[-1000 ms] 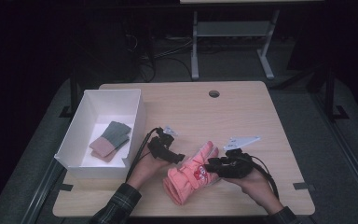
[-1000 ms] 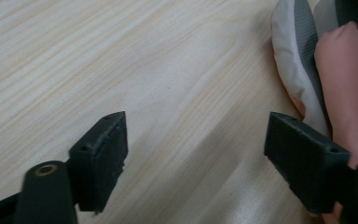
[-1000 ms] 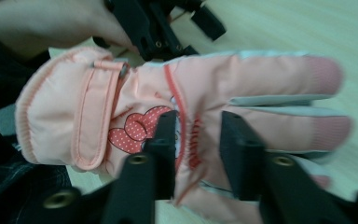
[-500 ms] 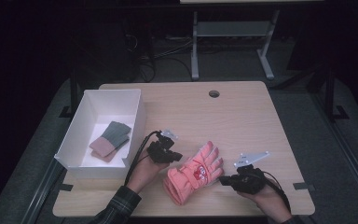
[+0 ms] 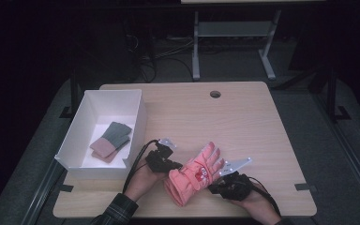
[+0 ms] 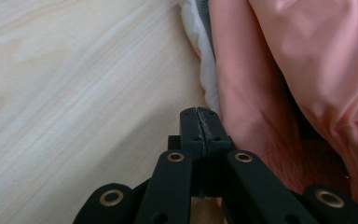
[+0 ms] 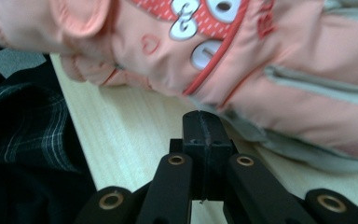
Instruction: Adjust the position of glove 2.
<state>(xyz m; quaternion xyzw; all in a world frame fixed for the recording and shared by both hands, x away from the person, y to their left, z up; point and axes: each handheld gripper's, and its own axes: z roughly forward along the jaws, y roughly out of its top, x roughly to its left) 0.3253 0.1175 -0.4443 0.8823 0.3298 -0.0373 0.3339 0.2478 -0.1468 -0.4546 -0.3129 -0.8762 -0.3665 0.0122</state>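
A pink padded glove (image 5: 194, 174) lies on the wooden table (image 5: 243, 126) near the front edge, fingers pointing away from the person. My left gripper (image 5: 172, 165) sits at the glove's left side by the cuff. In the left gripper view its jaws (image 6: 199, 119) are shut together, right beside the glove's (image 6: 307, 70) pink fabric and white lining, with nothing visibly between them. My right gripper (image 5: 214, 188) is low at the glove's right side. Its jaws (image 7: 201, 123) are also shut and empty, just short of the glove's (image 7: 279, 74) grey-trimmed edge.
A white open box (image 5: 86, 110) stands at the table's left, holding a folded green and pink cloth (image 5: 112, 139). A cable hole (image 5: 215, 94) is at the table's far edge. A plaid sleeve (image 7: 28, 140) shows beside the table's front edge.
My right gripper has left the glove's finger end and dropped back toward the near edge, and its jaws have shut. The left gripper's jaws have shut beside the cuff. The glove has stayed put.
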